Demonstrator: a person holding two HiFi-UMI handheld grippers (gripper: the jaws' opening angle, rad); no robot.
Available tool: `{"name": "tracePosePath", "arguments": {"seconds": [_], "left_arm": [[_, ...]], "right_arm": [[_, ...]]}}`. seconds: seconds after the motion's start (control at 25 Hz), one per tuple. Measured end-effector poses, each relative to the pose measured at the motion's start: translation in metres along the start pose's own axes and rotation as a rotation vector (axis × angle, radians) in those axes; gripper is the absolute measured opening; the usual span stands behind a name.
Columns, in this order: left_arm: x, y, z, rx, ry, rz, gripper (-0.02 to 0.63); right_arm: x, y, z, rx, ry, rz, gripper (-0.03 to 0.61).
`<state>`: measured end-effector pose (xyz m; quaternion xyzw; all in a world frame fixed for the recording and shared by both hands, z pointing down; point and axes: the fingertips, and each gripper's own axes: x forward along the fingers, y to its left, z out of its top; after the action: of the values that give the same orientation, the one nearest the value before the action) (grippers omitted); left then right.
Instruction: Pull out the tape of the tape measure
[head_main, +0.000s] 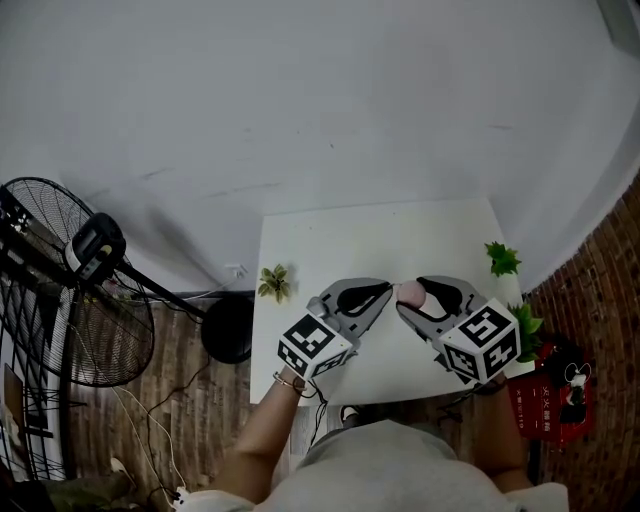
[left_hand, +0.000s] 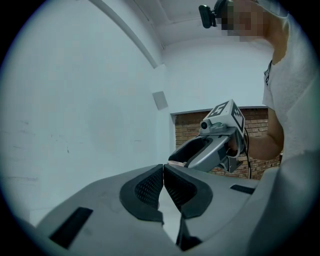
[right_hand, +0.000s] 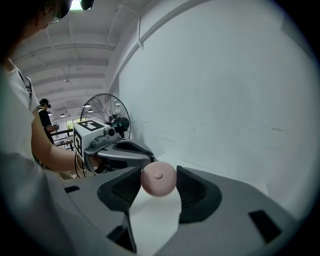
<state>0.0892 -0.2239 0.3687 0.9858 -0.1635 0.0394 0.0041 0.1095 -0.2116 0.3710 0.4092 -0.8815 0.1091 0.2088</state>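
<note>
A round pink tape measure (right_hand: 159, 179) sits between the pads of my right gripper (right_hand: 159, 176), which is shut on it. In the head view the same tape measure (head_main: 409, 292) is held above the white table (head_main: 330, 240), and my right gripper (head_main: 406, 296) reaches it from the right. My left gripper (head_main: 388, 288) comes in from the left with its tip right at the pink case. Its pads (left_hand: 150, 187) are pressed together and my left gripper (left_hand: 163, 169) is shut. No tape tab is visible between them. No drawn-out tape shows.
Small green plants stand at the table's left edge (head_main: 273, 282) and right edge (head_main: 502, 258). A black standing fan (head_main: 60, 290) is on the floor to the left. A red object (head_main: 550, 395) lies by the brick wall at the right.
</note>
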Motion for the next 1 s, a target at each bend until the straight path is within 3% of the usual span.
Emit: {"name": "tracePosePath", "arguments": {"seconds": [0.6, 0.76, 1.0], "left_arm": [[-0.006, 0.013, -0.003, -0.073, -0.020, 0.113, 0.015], [-0.005, 0.017, 0.001, -0.092, -0.044, 0.162, 0.015], [-0.023, 0.043, 0.006, -0.140, -0.090, 0.282, 0.014]], "right_arm": [[-0.012, -0.013, -0.004, 0.028, -0.026, -0.020, 0.221], [-0.014, -0.013, -0.002, 0.041, -0.042, -0.015, 0.219], [-0.023, -0.030, -0.011, 0.036, -0.014, -0.083, 0.218]]}}
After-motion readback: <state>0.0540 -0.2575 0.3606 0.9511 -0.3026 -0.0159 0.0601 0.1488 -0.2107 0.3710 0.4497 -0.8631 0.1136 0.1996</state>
